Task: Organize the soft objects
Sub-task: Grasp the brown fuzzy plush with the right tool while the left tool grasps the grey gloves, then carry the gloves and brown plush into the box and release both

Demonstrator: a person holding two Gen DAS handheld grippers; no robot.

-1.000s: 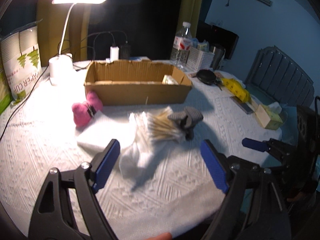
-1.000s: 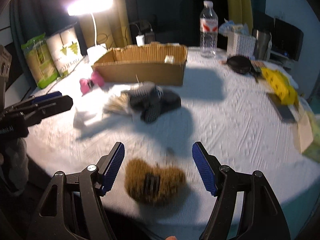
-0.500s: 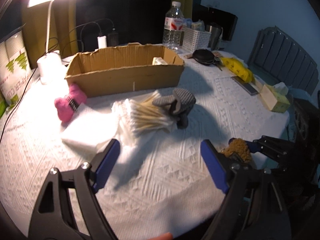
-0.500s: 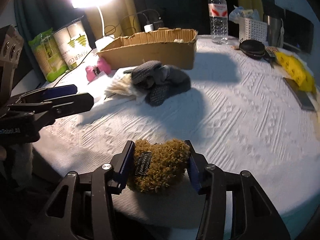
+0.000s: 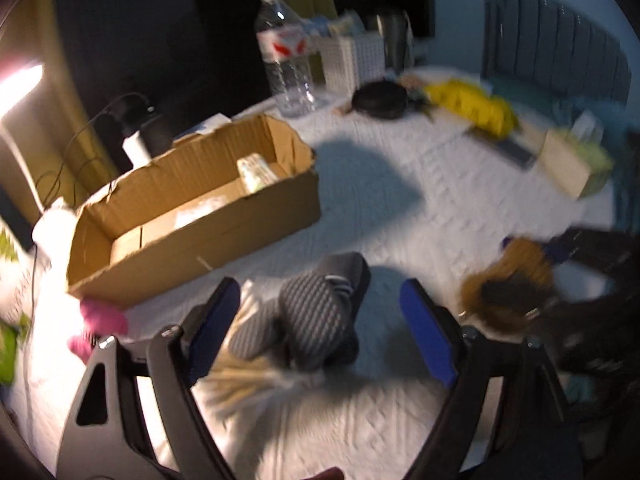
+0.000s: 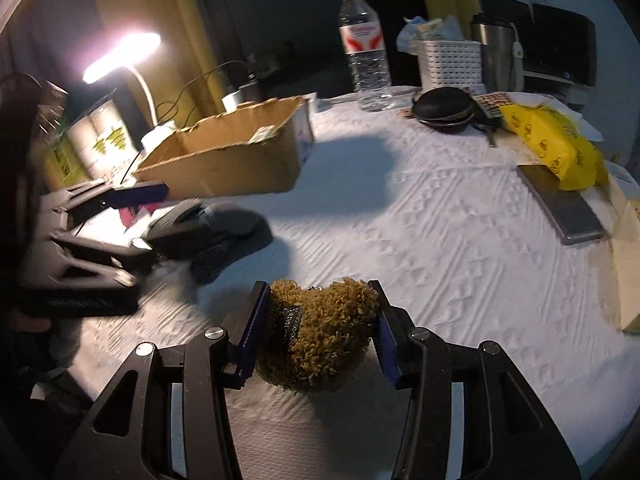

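My right gripper [image 6: 318, 324] is shut on a fuzzy brown soft toy [image 6: 320, 338] and holds it just above the white tablecloth; the toy also shows in the left wrist view [image 5: 508, 284]. My left gripper [image 5: 320, 332] is open, its blue pads on either side of a pile of grey socks [image 5: 316, 320] lying on a bundle of cotton swabs [image 5: 240, 380]. The socks show in the right wrist view [image 6: 216, 228]. An open cardboard box [image 5: 192, 216] stands behind them. A pink soft toy [image 5: 100, 324] lies at the box's left corner.
A water bottle [image 6: 366, 48], white basket [image 6: 448, 64], steel mug [image 6: 496, 52], black round case [image 6: 444, 108], yellow pack [image 6: 552, 144] and tissue box [image 5: 572, 164] sit at the back and right. A lit desk lamp [image 6: 120, 56] and paper-cup pack [image 6: 100, 140] stand left.
My right gripper has closed on the brown toy and lifted it toward the box. My left gripper has moved forward over the grey socks, staying open.
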